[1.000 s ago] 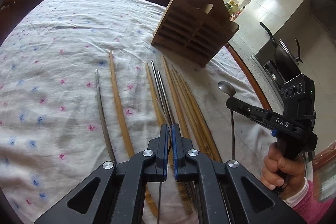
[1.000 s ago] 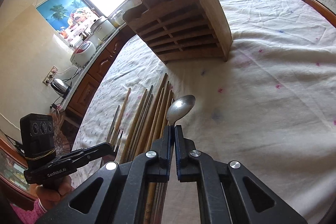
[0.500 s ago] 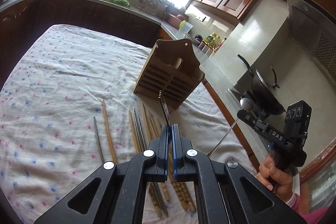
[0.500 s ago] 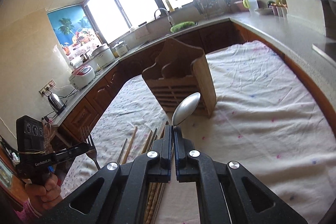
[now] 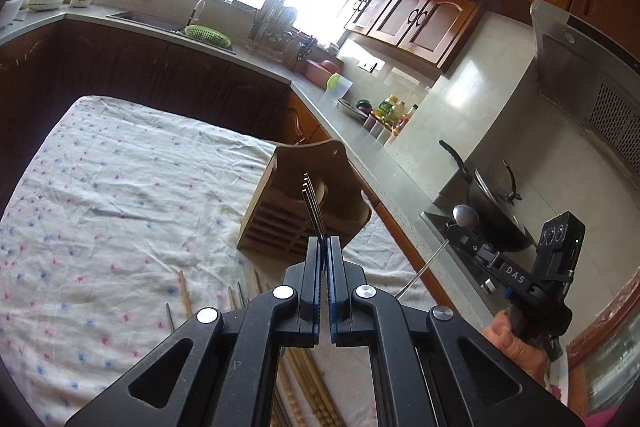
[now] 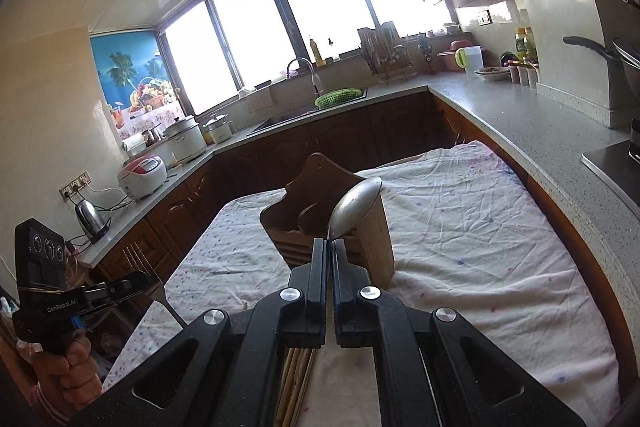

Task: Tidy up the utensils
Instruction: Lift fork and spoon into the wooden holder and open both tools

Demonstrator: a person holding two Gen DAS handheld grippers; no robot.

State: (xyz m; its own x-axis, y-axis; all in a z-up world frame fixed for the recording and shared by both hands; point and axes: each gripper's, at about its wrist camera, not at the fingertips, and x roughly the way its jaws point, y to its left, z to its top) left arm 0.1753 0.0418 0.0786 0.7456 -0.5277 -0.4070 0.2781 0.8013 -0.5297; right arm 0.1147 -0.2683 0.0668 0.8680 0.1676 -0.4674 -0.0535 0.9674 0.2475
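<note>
My left gripper (image 5: 324, 241) is shut on a metal fork (image 5: 311, 205), tines pointing up and forward, held high above the table. My right gripper (image 6: 330, 243) is shut on a metal spoon (image 6: 354, 207), bowl up. The wooden utensil holder (image 5: 304, 207) stands on the floral tablecloth (image 5: 120, 195) ahead of both grippers; it also shows in the right wrist view (image 6: 320, 203). Several wooden chopsticks (image 5: 308, 391) and a metal utensil (image 5: 171, 315) lie on the cloth below the left gripper. The right gripper with the spoon shows at the right of the left wrist view (image 5: 460, 227).
A kitchen counter (image 5: 360, 151) runs along the table's far and right sides, with a wok (image 5: 492, 203) on the stove, bottles (image 5: 390, 111) and a green basket (image 5: 208, 35) by the sink. Appliances (image 6: 160, 163) stand on the left counter.
Both grippers have risen and tilted up from the table, each lifting its utensil: the left took the fork up from the pile, the right carried the spoon up. The holder now sits lower in view.
</note>
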